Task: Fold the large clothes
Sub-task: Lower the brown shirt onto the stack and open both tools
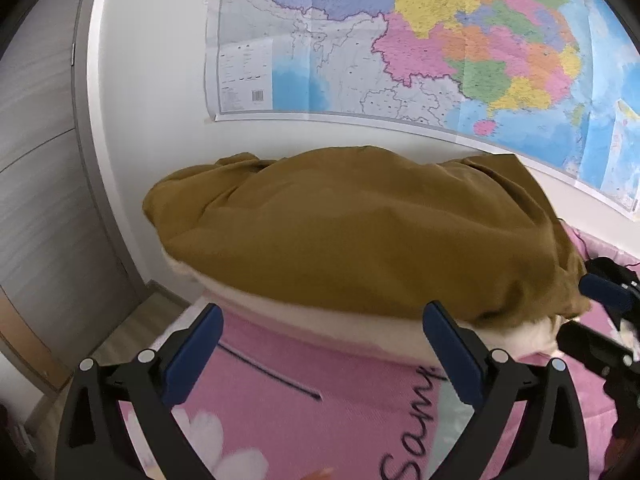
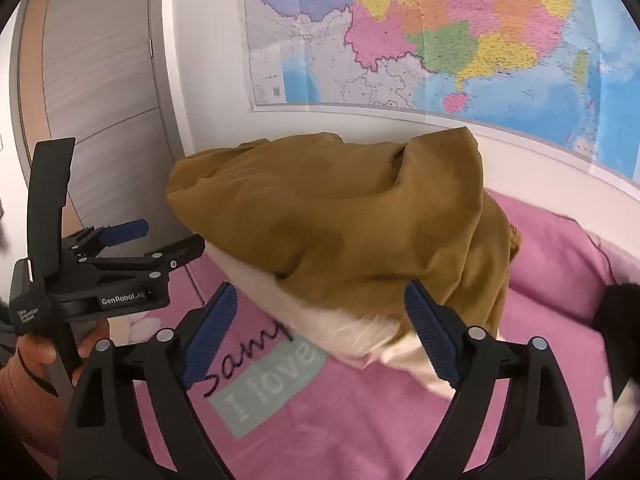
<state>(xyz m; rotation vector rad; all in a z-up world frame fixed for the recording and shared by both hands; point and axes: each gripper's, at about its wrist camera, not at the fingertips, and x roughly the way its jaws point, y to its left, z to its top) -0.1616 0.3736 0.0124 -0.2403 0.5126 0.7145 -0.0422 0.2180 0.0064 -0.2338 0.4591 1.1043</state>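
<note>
Mustard garment, folded over its cream lining, sat just beyond the left gripper, whose 2 blue-padded jaws stood wide apart with nothing between them. In the right wrist view the right gripper was equally spread, the garment's cream edge lying between its pads, unpinched. Below lay a pink blanket; above hung a wall map.

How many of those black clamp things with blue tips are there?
2. The left gripper is open in front of the brown garment on the pink bed cover; the right gripper is open beside it, at the garment's white lining.
</note>
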